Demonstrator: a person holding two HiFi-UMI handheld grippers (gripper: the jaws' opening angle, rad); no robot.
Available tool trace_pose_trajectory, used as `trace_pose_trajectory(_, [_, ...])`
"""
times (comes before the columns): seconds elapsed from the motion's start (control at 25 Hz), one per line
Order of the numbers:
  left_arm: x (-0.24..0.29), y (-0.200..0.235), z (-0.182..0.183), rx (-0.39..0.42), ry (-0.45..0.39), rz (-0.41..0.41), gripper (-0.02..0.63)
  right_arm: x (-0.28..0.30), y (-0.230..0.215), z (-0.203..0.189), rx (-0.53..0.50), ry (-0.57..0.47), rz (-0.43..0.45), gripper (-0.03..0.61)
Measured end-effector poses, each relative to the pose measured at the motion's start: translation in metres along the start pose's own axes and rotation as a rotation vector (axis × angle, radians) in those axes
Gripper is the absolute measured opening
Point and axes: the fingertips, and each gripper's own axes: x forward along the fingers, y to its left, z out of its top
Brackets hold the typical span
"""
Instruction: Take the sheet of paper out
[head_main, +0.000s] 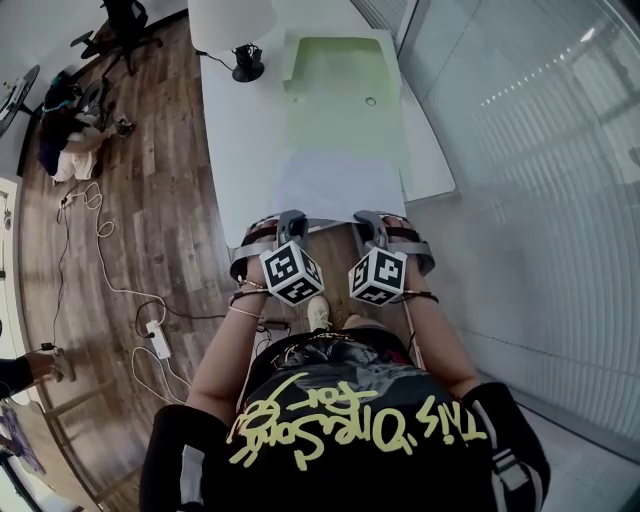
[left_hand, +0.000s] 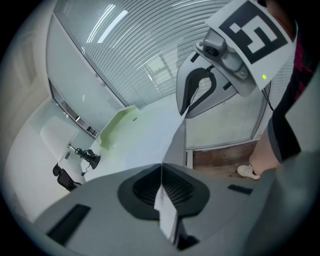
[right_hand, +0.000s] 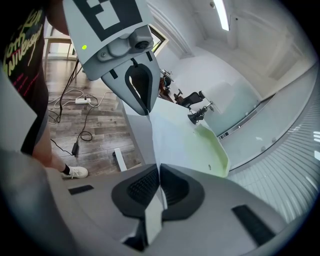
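A pale sheet of paper (head_main: 338, 185) lies stretched across the white table (head_main: 240, 150), and its far end rests on a light green folder (head_main: 338, 68). My left gripper (head_main: 278, 222) is shut on the sheet's near left edge; my right gripper (head_main: 382, 222) is shut on its near right edge. In the left gripper view the paper (left_hand: 150, 145) runs straight into the closed pads (left_hand: 145, 187), and the right gripper (left_hand: 183, 113) pinches the other corner. The right gripper view shows the same: the paper (right_hand: 170, 135) sits between shut pads (right_hand: 175, 187), the left gripper (right_hand: 148, 112) is beside it, and the green folder (right_hand: 212, 150) is beyond.
A black desk lamp base (head_main: 247, 63) and a white shade (head_main: 230, 20) stand at the table's far left. Cables and a power strip (head_main: 157, 342) lie on the wooden floor to the left. A glass wall (head_main: 530, 180) runs along the right.
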Motion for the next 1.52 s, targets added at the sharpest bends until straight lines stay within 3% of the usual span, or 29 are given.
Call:
trace_pose_trajectory(0.72, [-0.031, -0.031, 0.017, -0.051, 0.010, 0.015, 0.011, -0.035, 0.013, -0.013, -0.044, -0.057, 0.026, 0.009])
trace_pose_trajectory(1.04, [-0.046, -0.033, 0.021, -0.067, 0.009, 0.041, 0.011, -0.051, 0.012, -0.008, -0.018, -0.109, 0.024, 0.009])
trace_pose_trajectory(1.52, [-0.073, -0.016, 0.037, -0.085, -0.027, 0.128, 0.011, -0.084, -0.016, 0.010, 0.009, -0.203, -0.071, 0.009])
